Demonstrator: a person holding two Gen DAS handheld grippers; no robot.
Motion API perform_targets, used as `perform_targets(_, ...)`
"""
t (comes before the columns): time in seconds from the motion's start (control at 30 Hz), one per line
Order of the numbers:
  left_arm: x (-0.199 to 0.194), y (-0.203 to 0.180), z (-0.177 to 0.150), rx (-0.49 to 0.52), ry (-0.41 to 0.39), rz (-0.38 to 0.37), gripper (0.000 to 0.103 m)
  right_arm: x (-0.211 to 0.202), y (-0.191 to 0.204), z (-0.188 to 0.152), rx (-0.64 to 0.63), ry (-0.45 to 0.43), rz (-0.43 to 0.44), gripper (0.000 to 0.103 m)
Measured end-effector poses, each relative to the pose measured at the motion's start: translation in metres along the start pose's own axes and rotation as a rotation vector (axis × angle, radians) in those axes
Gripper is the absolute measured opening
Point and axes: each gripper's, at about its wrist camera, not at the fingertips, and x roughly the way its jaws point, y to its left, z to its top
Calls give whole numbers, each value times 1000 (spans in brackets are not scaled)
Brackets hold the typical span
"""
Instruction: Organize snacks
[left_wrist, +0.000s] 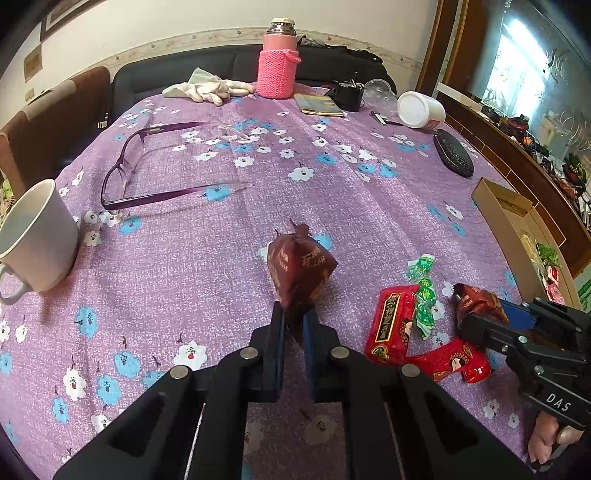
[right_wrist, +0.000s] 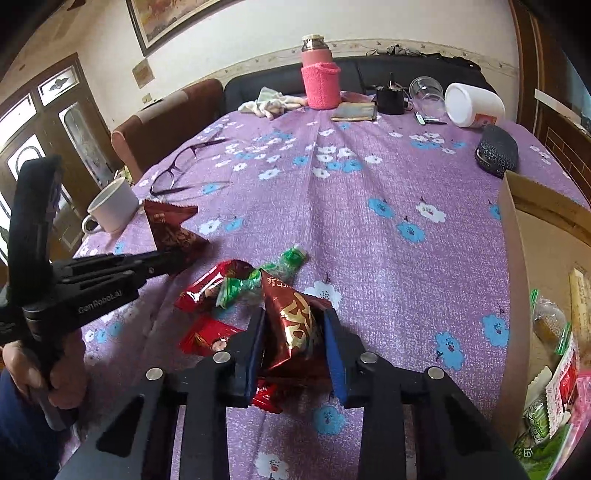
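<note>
Purple flowered cloth over the worktop (left_wrist: 221, 258), sofa behind. Left gripper (left_wrist: 293, 325) is clamped on the tail of a brown pyramid snack (left_wrist: 301, 273), just left of the red packets (left_wrist: 391, 325). Right gripper (right_wrist: 295, 332) pinches another brown pyramid pouch (right_wrist: 291, 321) right over those packets, cardboard box (right_wrist: 517, 258) further right. These look light, crinkly, puffy and slick, so I'd grab the sealed edge.

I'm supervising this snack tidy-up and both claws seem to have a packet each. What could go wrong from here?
1. The left claw pinches only the bottom corner of its brown packet; it could slip out in transit.
2. The right claw, on the other brown packet, sits over the red packets; lifting may drag one along.
3. The cardboard box looks crowded already.
</note>
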Motion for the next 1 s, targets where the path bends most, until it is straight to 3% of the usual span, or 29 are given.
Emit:
perform_targets(0.17, -1, 1, 1, -11, -6, -17, 10, -3, -2, 1, 11, -10, 2, 32)
perform_targets(0.23, -2, 0, 1, -14, -6, -29, 21, -4, -2, 1, 11, -15, -4, 32)
perform_targets(0.3, -4, 1, 1, -18, -21, -18, 42, -3, -2, 1, 13, -10, -6, 32)
perform_targets(0.33, -6, 1, 2, -19, -35, -10, 44, -3, -2, 1, 14, -10, -8, 32)
perform_targets(0.53, 1, 1, 5, -28, -24, 3, 44, -7, -7, 3, 34, -23, -7, 32)
perform_targets(0.57, 4, 0, 5, -26, -12, -3, 40, -8, -8, 3, 37, -26, -6, 32)
perform_targets(0.6, 6, 0, 5, -24, -5, -11, 31, -10, -8, 3, 41, -31, -4, 32)
perform_targets(0.63, 6, -1, 5, -22, -4, -15, 29, -11, -8, 3, 42, -34, -4, 32)
perform_targets(1.0, -17, 0, 5, -32, -95, -19, 25, -17, -12, 5, 66, -65, -6, 32)
